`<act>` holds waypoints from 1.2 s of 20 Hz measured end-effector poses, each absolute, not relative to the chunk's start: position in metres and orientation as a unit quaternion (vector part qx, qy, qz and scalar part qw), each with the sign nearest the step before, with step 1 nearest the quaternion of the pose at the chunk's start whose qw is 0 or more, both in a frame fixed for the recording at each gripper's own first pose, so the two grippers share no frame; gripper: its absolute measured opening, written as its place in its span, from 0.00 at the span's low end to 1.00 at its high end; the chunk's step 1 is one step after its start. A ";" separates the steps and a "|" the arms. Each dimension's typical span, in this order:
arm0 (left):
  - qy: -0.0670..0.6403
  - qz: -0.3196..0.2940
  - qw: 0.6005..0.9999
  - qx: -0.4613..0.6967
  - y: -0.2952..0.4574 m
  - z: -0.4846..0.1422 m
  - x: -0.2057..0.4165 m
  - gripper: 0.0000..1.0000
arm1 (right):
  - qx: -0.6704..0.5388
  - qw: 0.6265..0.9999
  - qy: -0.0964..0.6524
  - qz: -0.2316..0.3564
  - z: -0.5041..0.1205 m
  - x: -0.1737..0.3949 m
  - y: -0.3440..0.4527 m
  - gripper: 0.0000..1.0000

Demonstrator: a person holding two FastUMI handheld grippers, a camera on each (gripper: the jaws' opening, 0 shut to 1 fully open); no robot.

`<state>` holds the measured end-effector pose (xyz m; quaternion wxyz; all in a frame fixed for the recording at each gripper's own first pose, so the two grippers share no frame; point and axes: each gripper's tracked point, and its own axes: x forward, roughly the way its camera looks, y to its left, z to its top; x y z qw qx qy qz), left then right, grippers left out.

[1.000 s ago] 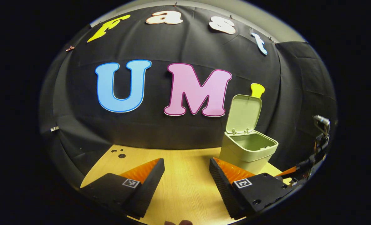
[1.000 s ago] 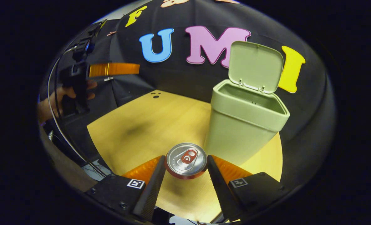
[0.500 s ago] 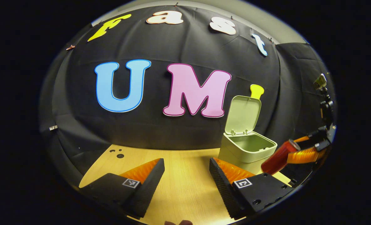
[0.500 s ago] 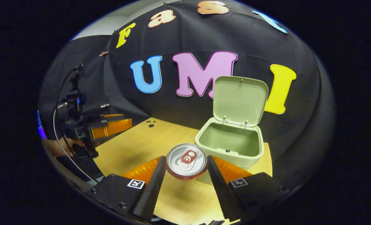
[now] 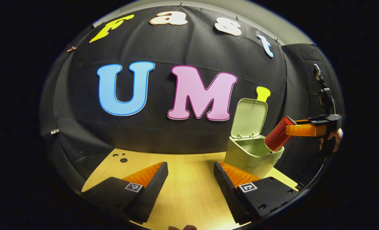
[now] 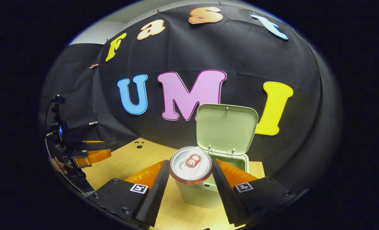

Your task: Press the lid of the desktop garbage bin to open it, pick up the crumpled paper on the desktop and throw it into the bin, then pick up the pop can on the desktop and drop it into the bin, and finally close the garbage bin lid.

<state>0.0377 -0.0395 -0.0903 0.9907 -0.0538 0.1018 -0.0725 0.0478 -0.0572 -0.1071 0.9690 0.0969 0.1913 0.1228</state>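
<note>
The pale green bin [image 5: 251, 156] stands at the table's far right with its lid [image 5: 249, 117] raised. A red pop can [image 5: 278, 134] hangs tilted over the bin's open mouth, held by the right gripper [image 5: 299, 130] coming in from the right. In the right gripper view the can's silver top [image 6: 190, 164] sits between both fingers of the right gripper [image 6: 190, 179], with the bin [image 6: 197, 193] just below and the lid [image 6: 226, 128] behind. My left gripper [image 5: 191, 177] hovers open over the bare table with nothing between its fingers. The left gripper [image 6: 92, 156] also shows at the far left.
The wooden table [image 5: 189, 195] has small holes [image 5: 121, 158] near its far left corner. A hand [image 5: 335, 137] holds the right gripper at the right edge. Black cloth walls close off the back and sides.
The right gripper has lifted the pop can off the table and carried it up and over the bin's opening. The left gripper has stayed where it was, open.
</note>
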 end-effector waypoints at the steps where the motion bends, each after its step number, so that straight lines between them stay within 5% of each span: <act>1: 0.102 -0.072 0.991 -0.054 -0.039 -0.090 0.038 0.93 | 0.097 0.969 0.193 0.120 -0.110 0.053 -0.058 0.83; 24: 0.104 -0.058 0.991 -0.068 -0.019 -0.098 0.064 0.95 | 0.089 0.938 0.314 0.120 -0.211 0.101 -0.037 0.83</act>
